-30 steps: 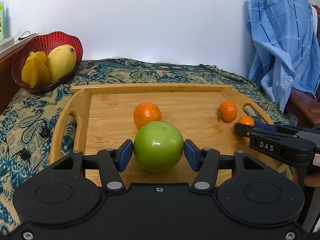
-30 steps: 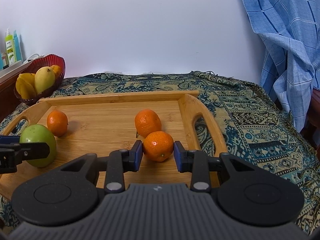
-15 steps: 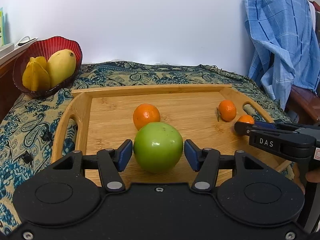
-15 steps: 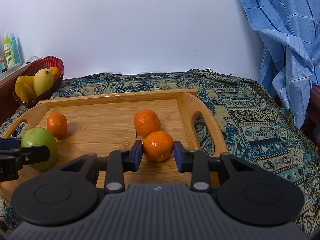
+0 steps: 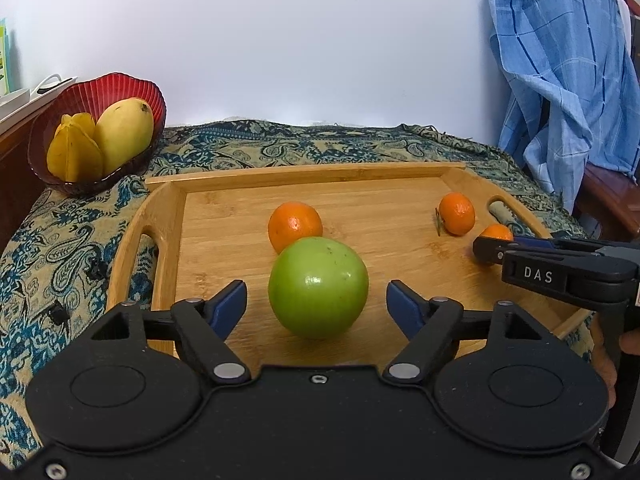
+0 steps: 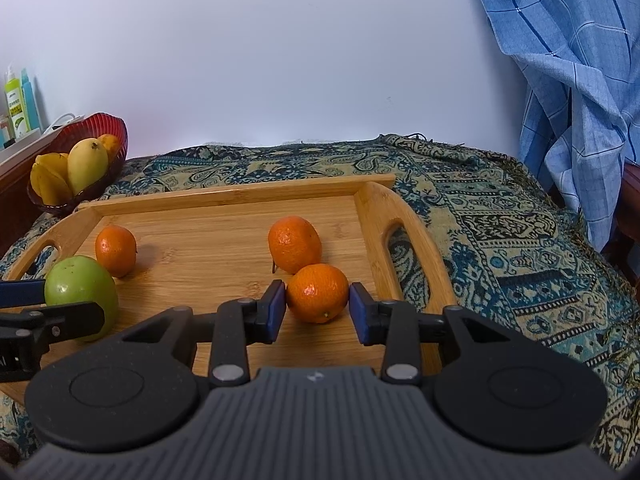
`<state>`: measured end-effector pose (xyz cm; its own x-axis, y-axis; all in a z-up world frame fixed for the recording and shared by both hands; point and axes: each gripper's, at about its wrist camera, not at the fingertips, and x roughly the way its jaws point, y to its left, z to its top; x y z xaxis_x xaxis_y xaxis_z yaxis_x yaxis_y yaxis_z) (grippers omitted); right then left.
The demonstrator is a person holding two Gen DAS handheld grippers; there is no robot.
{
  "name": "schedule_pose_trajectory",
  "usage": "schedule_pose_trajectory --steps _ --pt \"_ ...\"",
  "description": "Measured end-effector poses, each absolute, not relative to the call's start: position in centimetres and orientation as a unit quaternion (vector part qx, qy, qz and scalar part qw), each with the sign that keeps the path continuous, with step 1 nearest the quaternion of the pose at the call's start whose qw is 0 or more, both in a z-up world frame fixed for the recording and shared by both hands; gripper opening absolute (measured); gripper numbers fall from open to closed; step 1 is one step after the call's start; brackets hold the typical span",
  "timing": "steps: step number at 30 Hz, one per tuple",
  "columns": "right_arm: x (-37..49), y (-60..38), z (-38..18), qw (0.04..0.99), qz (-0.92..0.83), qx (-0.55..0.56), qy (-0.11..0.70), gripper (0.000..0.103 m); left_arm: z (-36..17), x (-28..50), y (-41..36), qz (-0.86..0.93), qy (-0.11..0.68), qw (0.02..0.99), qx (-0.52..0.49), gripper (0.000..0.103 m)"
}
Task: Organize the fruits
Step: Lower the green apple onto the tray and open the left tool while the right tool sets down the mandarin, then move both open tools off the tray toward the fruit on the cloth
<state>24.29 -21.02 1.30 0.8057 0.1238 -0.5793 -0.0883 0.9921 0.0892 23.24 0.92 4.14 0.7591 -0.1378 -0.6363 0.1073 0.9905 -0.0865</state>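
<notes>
A green apple (image 5: pixel 318 286) rests on the wooden tray (image 5: pixel 168 216), near its front edge. My left gripper (image 5: pixel 316 304) straddles it with jaws opening, and a clear gap shows on each side of the fruit. A small orange (image 6: pixel 317 293) sits on the tray (image 6: pixel 224 198) near the right handle. My right gripper (image 6: pixel 318 314) flanks it, jaws opening, pads just off its sides. Behind it lies a second orange (image 6: pixel 295 243), and a third orange (image 6: pixel 116 250) lies beside the apple (image 6: pixel 80 292). Each wrist view shows the other gripper from the side: right gripper (image 5: pixel 486 248), left gripper (image 6: pixel 74 304).
A red bowl (image 5: pixel 132 92) with a mango (image 5: pixel 124 132) and yellow fruit stands off the tray at the back left. A patterned cloth (image 6: pixel 500 240) covers the surface. A blue checked cloth (image 6: pixel 580 80) hangs at the right. Bottles (image 6: pixel 16 104) stand far left.
The left jaws have spread away from the green apple, which stays on the tray. The right jaws have eased slightly off the orange. Neither hand has shifted.
</notes>
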Motion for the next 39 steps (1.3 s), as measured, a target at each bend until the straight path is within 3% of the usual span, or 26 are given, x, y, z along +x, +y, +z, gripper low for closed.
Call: schedule_pose_trajectory --steps 8,11,25,39 --pt "24.1 -21.0 1.4 0.948 0.057 0.033 0.311 0.049 3.9 23.1 1.1 -0.064 0.347 0.935 -0.029 0.083" --pt "24.1 -21.0 1.4 0.947 0.059 0.034 0.314 0.058 3.9 23.2 1.1 -0.064 0.347 0.935 -0.028 0.085" --pt "23.9 -20.8 1.3 0.945 0.059 0.030 0.321 0.065 3.9 22.6 1.3 -0.057 0.351 0.934 -0.030 0.092" --pt "22.6 -21.2 2.2 0.953 0.053 0.035 0.297 0.081 4.0 21.7 1.5 -0.058 0.351 0.934 -0.032 0.097"
